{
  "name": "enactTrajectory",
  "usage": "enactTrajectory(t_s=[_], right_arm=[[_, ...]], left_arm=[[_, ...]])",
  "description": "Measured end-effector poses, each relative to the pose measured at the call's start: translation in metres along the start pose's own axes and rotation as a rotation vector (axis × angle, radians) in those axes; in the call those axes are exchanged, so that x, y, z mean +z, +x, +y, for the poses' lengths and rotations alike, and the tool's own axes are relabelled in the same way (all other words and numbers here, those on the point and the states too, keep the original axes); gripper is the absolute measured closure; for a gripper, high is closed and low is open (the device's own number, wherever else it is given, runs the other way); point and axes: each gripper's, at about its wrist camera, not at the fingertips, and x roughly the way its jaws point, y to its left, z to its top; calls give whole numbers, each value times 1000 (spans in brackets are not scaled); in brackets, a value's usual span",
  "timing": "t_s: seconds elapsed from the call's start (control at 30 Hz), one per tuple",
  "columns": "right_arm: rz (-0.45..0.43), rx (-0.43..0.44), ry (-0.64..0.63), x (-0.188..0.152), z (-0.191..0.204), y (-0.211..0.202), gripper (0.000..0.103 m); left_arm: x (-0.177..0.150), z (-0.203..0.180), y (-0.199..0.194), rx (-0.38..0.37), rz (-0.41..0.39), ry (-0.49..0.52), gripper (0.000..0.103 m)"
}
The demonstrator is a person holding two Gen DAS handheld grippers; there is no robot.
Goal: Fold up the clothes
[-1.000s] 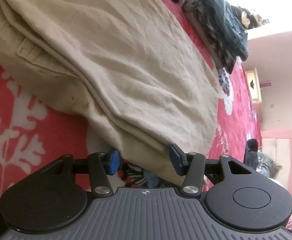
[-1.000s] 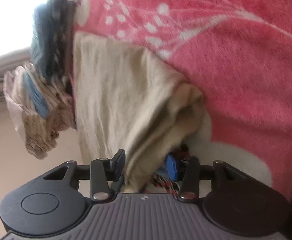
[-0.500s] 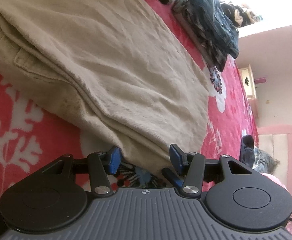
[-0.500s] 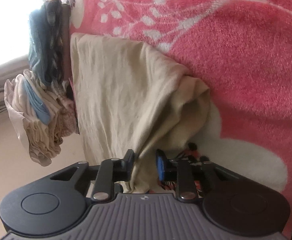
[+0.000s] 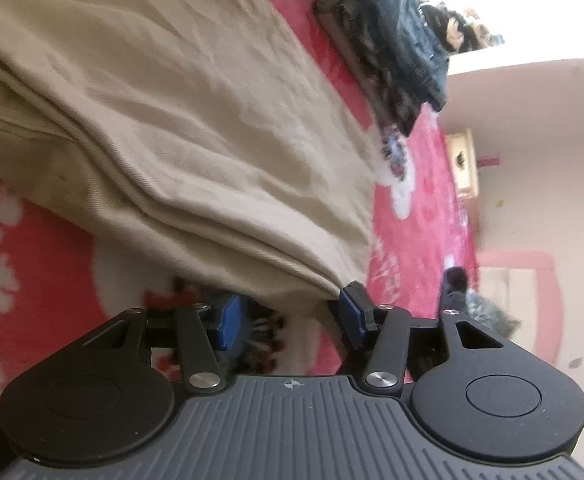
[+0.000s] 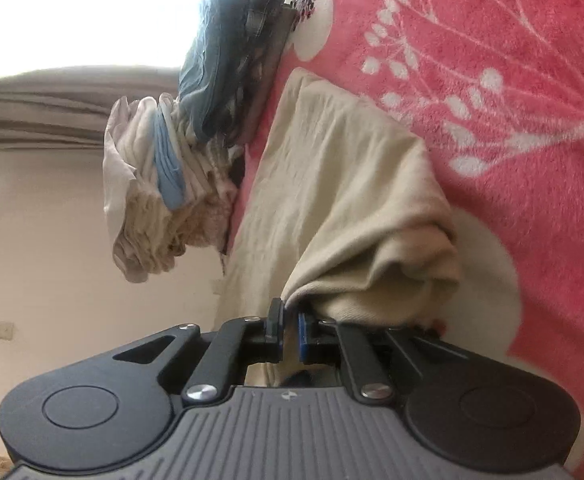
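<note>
Beige trousers (image 5: 180, 112) lie folded on a pink floral blanket (image 5: 424, 216). In the left wrist view, my left gripper (image 5: 290, 318) stands open at the trousers' near hem edge, with the cloth's corner reaching down between its blue pads (image 5: 352, 314). In the right wrist view the same beige trousers (image 6: 332, 184) bunch up at the near end. My right gripper (image 6: 290, 330) is shut on a pinch of that beige cloth, and the fabric rises in a ridge from the jaws.
A stack of dark folded clothes (image 5: 396, 52) sits at the far edge of the blanket. In the right wrist view a pile of pale and blue garments (image 6: 160, 184) lies beside a dark pile (image 6: 228, 76). A pale wall (image 5: 540, 152) and a small wooden unit (image 5: 466, 164) stand beyond.
My right gripper has closed from open onto the trousers' edge and the cloth has lifted into a ridge. The left gripper has stayed open and drawn back slightly along the hem.
</note>
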Motion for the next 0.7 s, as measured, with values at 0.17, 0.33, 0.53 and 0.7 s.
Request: enactTrajectory(t_s=[0.17, 0.33, 0.53, 0.7], right_arm=[[-6, 44, -28, 0, 5, -2, 97], [30, 21, 81, 3, -8, -1, 91], [81, -11, 186, 1, -16, 9, 64], [107, -8, 265, -8, -18, 10, 54]], left_arm=[[3, 3, 5, 14, 0, -24, 52], [10, 10, 9, 6, -67, -85, 53], [10, 6, 4, -5, -113, -80, 58], [6, 10, -5, -40, -154, -102, 65]])
